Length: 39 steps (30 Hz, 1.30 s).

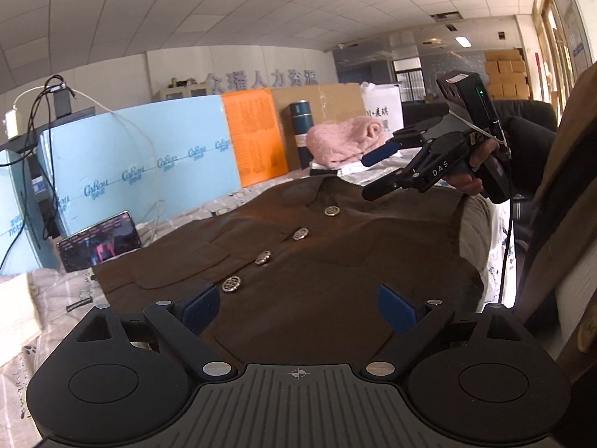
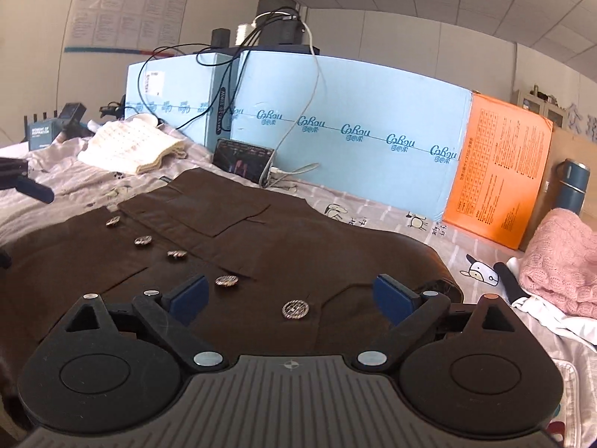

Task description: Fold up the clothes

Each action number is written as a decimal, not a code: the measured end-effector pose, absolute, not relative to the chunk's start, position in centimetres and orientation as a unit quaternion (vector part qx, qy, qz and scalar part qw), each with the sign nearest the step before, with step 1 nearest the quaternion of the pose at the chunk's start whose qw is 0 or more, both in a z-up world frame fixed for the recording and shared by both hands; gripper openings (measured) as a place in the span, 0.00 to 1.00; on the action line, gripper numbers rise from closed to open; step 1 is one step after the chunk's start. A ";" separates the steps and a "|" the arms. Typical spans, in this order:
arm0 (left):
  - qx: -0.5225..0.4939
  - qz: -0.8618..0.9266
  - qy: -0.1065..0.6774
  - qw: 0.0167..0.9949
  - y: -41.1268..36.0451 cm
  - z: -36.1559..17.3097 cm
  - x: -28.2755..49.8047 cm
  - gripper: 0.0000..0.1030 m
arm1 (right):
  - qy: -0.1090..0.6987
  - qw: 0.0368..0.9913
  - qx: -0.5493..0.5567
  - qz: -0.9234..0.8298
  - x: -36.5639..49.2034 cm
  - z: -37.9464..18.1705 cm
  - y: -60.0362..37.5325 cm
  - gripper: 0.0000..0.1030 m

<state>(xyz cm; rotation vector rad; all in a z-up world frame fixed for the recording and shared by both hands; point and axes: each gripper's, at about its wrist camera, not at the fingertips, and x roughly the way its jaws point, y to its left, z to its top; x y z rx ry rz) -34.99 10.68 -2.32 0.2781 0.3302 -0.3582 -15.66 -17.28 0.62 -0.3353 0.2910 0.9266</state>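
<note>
On the bed's printed sheet in front of you lies the brown button-front jacket, spread flat with its row of silver metal buttons running up the middle. Both of your tools stand wide apart at the jaws and hold nothing. Your left tool hangs over the jacket's lower front, its blue pads clear of the cloth on either side of the button line. Your right tool hangs over the upper chest near the collar, one button showing between its pads; from the left wrist view you see it raised above the collar end.

By the look of it, the jacket is laid out and smoothed, and the first fold is not yet begun. Next you'd likely need to take a side edge or sleeve at two points, one tool near the shoulder and one near the hem, and carry it across toward the button line. Keep clear of the pink knitted sweater lying just beside the collar end.
</note>
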 end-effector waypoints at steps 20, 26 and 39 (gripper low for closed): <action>0.334 -0.144 0.156 0.918 0.7 -9.4 -36.8 0.95 | 0.091 0.826 -0.331 0.446 -27.5 -4.5 -19.5 0.95; 0.318 -0.095 0.097 0.938 1.1 -7.8 -37.4 0.95 | 0.041 0.804 -0.348 0.481 -28.3 -4.5 -17.5 0.95; 0.257 -0.099 0.069 0.959 4.9 -5.8 -37.2 0.95 | -0.005 0.693 -0.319 0.647 -27.8 -3.7 -11.5 0.52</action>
